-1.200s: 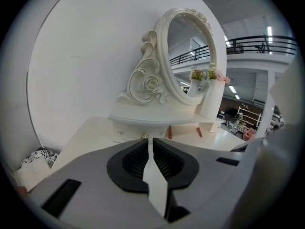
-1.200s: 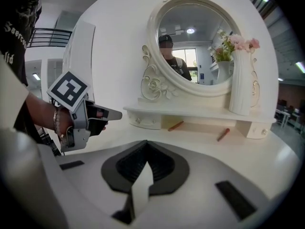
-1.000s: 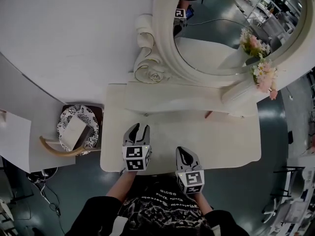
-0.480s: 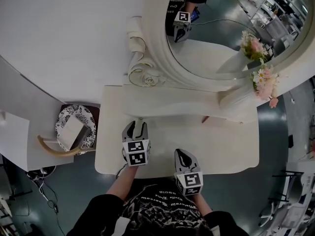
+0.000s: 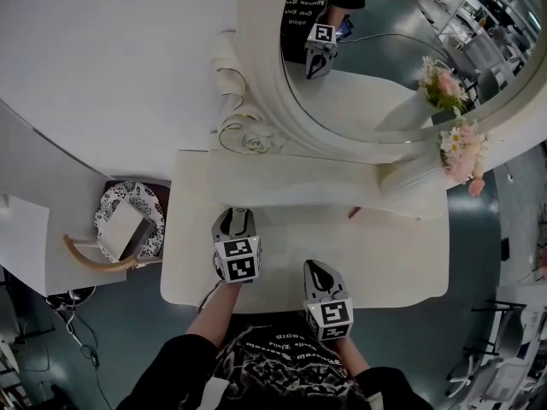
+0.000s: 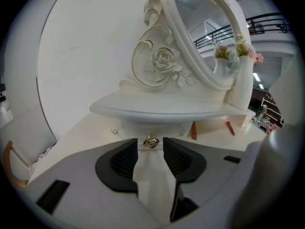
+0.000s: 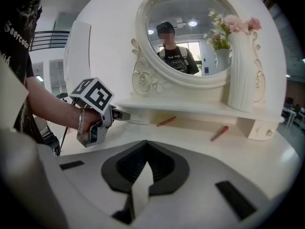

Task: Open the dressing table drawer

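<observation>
The cream dressing table [image 5: 385, 263] carries a raised shelf [image 5: 299, 186] under an oval mirror [image 5: 385, 58]. Beneath the shelf's left end is a small drawer [image 6: 152, 128] with a gold knob [image 6: 151, 140]. My left gripper [image 5: 235, 216] points at it, open, its jaws having just been opening. In the left gripper view the knob shows in the gap right at the tips of the left gripper [image 6: 150, 149], and no pad presses on it. My right gripper [image 5: 316, 267] hovers near the table's front edge. In its own view the right gripper [image 7: 146, 144] is shut and holds nothing.
A white vase of flowers [image 5: 419, 173] stands on the shelf's right end. Two reddish sticks [image 7: 166, 121] [image 7: 219, 133] lie on the tabletop by the shelf. A low side table with a patterned plate [image 5: 128, 220] stands to the left.
My left gripper has moved forward and down toward the drawer under the shelf, and its jaws stand wider. The right gripper has shifted only slightly.
</observation>
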{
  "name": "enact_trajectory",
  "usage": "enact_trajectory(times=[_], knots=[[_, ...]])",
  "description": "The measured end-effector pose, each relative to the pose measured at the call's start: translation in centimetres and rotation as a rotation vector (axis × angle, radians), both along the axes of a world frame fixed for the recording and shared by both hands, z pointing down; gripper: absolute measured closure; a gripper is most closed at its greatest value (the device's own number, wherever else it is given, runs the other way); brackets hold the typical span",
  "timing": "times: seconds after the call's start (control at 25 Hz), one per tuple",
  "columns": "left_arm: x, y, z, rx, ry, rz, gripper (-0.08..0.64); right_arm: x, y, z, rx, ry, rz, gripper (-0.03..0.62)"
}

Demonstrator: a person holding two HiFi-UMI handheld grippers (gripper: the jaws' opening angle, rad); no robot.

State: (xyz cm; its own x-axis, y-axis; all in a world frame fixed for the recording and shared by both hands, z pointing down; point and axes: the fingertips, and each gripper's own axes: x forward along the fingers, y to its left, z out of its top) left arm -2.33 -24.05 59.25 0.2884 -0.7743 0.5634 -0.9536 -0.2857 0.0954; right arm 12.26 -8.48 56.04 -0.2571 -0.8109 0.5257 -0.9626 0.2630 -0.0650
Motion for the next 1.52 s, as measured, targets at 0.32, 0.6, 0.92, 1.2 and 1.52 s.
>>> enact_trajectory(times=[0.32,0.6,0.92,1.2,1.52], knots=[[0.3,-0.7,0.4,-0.015,-0.013,-0.012,0.399,0.1,-0.6,0.5,-0.014,0.002,-0.023,0.583],[0.3,-1.0,0.9,-0.005,-0.03,-0.004,0.402,-0.1,-1.0,0.8,-0.021,-0.001,-0.036,0.583],[0.4,-1.0,0.9,-0.014,-0.022,-0.005,0.443,-0.3,-1.3,1.1,-0.029,-0.002,-0.049,0.583],[0.4,-0.8,0.8,-0.031,-0.001,-0.009,0.454,-0.7,-1.7,1.2,-0.025,-0.007,-0.071,0.583],[0.3,-0.8,0.6,-0.035,0.001,-0.004,0.457,-0.7,-2.0,1.3,-0.03,-0.01,-0.088,0.583]])
